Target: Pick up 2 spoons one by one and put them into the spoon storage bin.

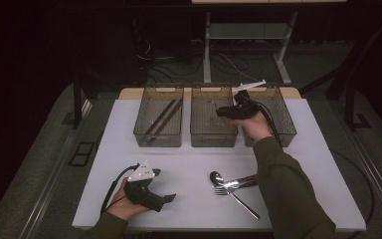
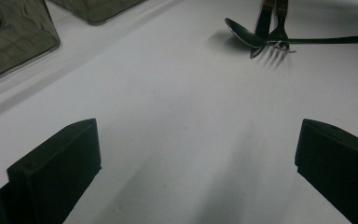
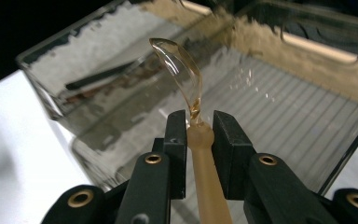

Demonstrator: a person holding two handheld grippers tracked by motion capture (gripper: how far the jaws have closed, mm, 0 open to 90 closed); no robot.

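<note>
White table [image 1: 189, 159]: three bins [image 1: 158, 119], spoon [image 1: 216, 177], fork [image 1: 238, 198].

3 bins [image 1: 214, 114] behind cutlery [image 1: 231, 186] on table [image 1: 189, 164]

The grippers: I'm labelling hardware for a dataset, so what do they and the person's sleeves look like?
Both are black handheld tools. The left gripper carries a light grey three-cornered plate and trails a black cable; its jaws are blocky black slabs. The right gripper has flat black jaws on arms with brass-coloured rivets. The sleeves are dark olive green.

Dark lab: cables [image 1: 229, 62], desk frame [image 1: 248, 40]
</note>
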